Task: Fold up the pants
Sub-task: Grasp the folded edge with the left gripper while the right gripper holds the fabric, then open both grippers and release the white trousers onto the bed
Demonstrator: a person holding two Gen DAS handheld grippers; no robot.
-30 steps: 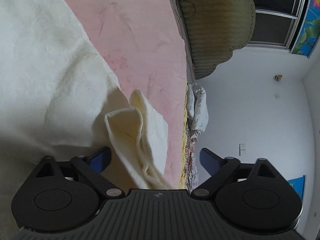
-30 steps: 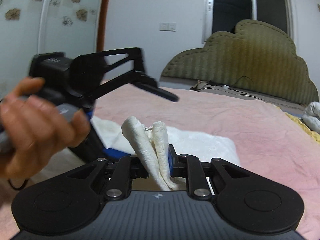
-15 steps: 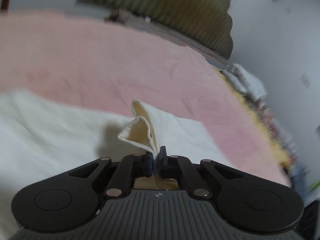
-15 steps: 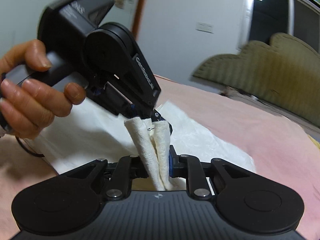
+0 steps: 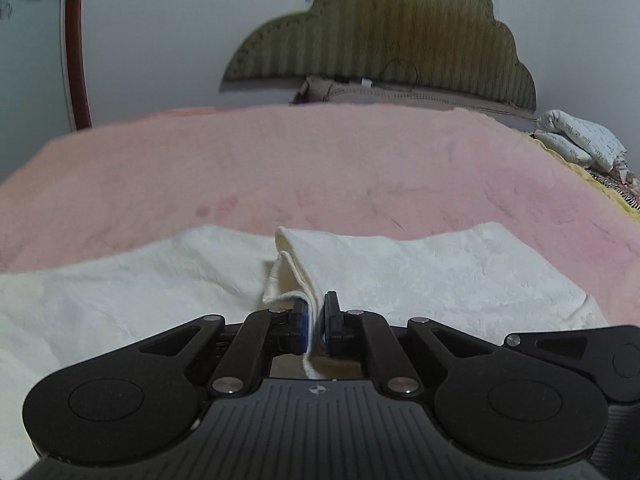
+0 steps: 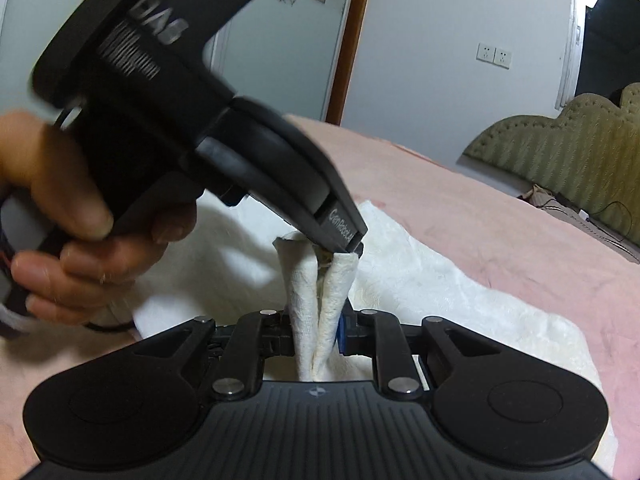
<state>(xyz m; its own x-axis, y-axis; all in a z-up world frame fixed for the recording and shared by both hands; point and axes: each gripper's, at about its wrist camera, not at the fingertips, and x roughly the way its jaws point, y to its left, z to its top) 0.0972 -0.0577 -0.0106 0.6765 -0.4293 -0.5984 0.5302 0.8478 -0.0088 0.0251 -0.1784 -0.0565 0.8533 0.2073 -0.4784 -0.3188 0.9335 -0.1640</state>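
Left wrist view: I see my left gripper (image 5: 316, 322) pinching a raised fold of the cream pants (image 5: 440, 276), the two blue pads (image 5: 304, 320) pressed on a thin edge of cloth that stands up between them; its jaws have just been easing a touch wider, with the fabric between them and the pads on it. The rest of the pants lies spread flat on the pink blanket (image 5: 320, 160), reaching out to both sides just ahead of the fingers, and the lifted fold peaks slightly to the left of the pads. Beyond the blanket stands an olive headboard (image 5: 384, 40), and a white printed bundle (image 5: 580, 140) rests at the far right edge of the bed. Right wrist view: my right gripper (image 6: 318, 334) is clamped on two thick rolled ridges of the pants (image 6: 440, 288), which rise side by side from between its fingers. The left gripper (image 6: 344, 240) comes in from the upper left, held by a hand (image 6: 80, 216), and its tip meets the top of those same ridges, just above my right fingers. The remaining cloth lies flat on the blanket (image 6: 500, 216) behind and to the right.
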